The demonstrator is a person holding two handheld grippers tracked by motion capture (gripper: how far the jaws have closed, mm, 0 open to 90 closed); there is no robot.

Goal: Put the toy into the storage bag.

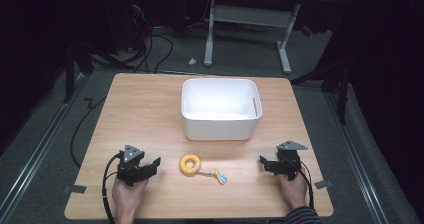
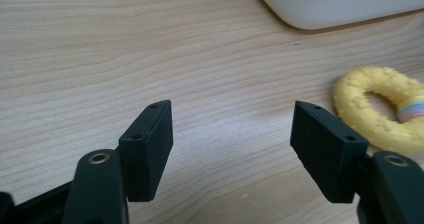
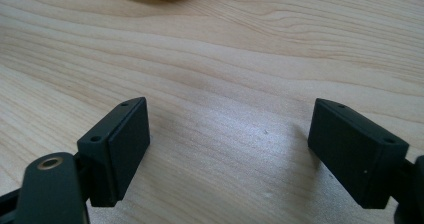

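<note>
The ring toy (image 1: 190,164), a yellow knobbly ring with a short pastel rope tail (image 1: 214,174), lies flat on the counter (image 1: 135,109) near its front edge, about midway between the two grippers. The tail runs from the ring toward the right gripper and ends in a small frayed knot. In the left gripper view the ring (image 2: 380,106) sits just beyond the tip of the right-hand finger, at the picture's right edge, with the pastel band wrapped round it; nothing touches it.

The left gripper (image 1: 150,166) rests low over the counter to the left of the ring, near it but apart, and points toward it. Its fingers (image 2: 150,149) stand apart with only bare wood between them and grip nothing.

The right gripper (image 1: 265,163) sits well to the right of the rope end, held by a hand (image 1: 294,190) with a striped sleeve. Its fingers (image 3: 122,146) are spread wide over bare counter, holding nothing.

Behind the ring, toward the counter's middle, stands a white bin (image 1: 220,126), open at the top, well apart from both grippers.
</note>
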